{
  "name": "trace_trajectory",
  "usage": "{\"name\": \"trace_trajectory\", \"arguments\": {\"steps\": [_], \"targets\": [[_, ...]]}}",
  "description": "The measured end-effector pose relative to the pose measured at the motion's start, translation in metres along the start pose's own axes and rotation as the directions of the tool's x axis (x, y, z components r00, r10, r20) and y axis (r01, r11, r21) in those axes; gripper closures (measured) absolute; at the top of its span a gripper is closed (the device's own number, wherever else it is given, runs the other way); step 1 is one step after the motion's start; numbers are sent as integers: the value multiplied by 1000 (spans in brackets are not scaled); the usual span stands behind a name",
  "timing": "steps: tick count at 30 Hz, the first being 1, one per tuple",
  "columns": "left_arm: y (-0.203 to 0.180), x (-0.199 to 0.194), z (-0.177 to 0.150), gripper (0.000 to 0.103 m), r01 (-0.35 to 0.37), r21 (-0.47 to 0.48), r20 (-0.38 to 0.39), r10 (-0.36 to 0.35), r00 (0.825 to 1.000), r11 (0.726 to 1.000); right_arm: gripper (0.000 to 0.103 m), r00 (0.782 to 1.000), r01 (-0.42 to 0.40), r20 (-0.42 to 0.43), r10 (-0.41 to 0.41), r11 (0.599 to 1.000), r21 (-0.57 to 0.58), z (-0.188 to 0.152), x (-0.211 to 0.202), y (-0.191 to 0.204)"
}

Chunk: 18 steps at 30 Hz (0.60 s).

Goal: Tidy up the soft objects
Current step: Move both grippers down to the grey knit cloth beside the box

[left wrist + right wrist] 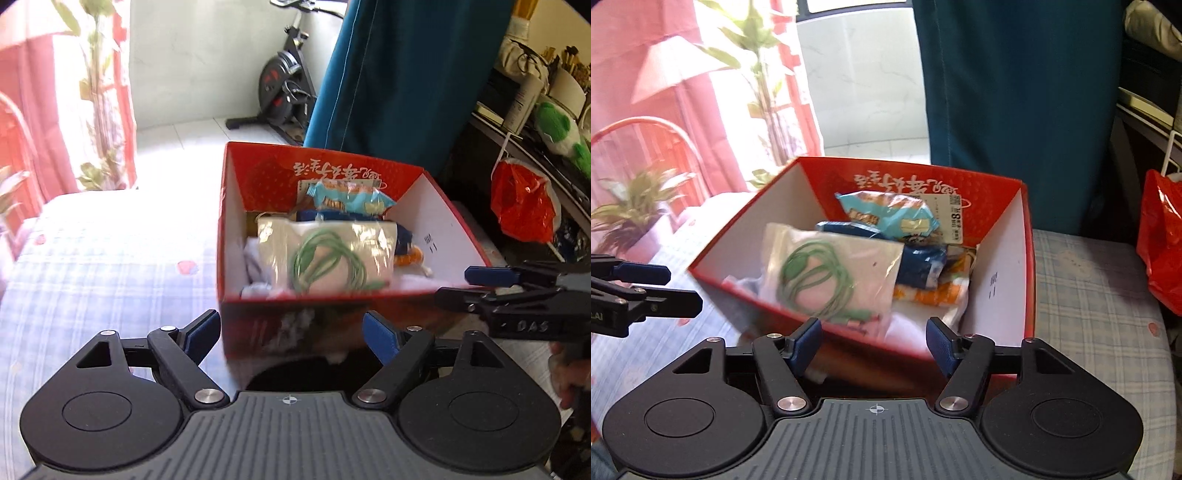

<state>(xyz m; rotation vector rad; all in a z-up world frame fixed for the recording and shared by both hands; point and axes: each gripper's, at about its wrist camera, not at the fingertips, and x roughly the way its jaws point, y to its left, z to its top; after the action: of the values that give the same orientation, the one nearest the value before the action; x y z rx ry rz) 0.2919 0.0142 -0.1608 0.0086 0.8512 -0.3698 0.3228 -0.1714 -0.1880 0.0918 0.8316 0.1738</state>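
1. Right gripper (873,343): jaws part open, nothing between the pads. It sits at the near wall of the box (1028,258). My read: it has let go of something into the box.
2. Left gripper (291,334): jaws wide, empty, at the near-left corner of the box (223,229). Probably free for the next pick.
3. Bag (831,273), clear with a coiled green cable inside, lies on top of the pile at the near side of the box, tilted against the other contents. Likely the last thing in.
4. Behind it, farther in: a light-blue snack pack (894,216), a dark-blue pack, and something orange and white on the right.
5. Box stands on a checked cloth (92,258).
6. Left view only: right gripper (480,284) from the side, to the right of the box; a hand (569,373) below it; an exercise bike far back.
7. Right view only: left gripper (661,284) left of the box, the label on the far wall, and the cloth right of the box.
8. No loose soft items show on the cloth; elsewhere I can't tell.
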Motion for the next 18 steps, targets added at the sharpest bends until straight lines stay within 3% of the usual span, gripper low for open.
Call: {"name": "trace_trajectory", "arguments": {"steps": [4,8,12,18], "targets": [[-8,-15,-39,16,-4,-1,-26,4,1000,1000,43,999,-23,30,23,1000,-11,-24,-20,-2],[-9,-15,-83,16,-4,-36,-110,0,994,999,43,999,-45,9,45,999,-17,-52,-27,-2],[-10,-4,-118,16,-33,-37,-211,25,977,999,43,997,-55,-59,54,998,-11,-89,-21,2],[-4,15,-147,16,-105,-50,-287,86,954,993,43,991,-42,-130,40,999,-16,-134,-11,7]]}}
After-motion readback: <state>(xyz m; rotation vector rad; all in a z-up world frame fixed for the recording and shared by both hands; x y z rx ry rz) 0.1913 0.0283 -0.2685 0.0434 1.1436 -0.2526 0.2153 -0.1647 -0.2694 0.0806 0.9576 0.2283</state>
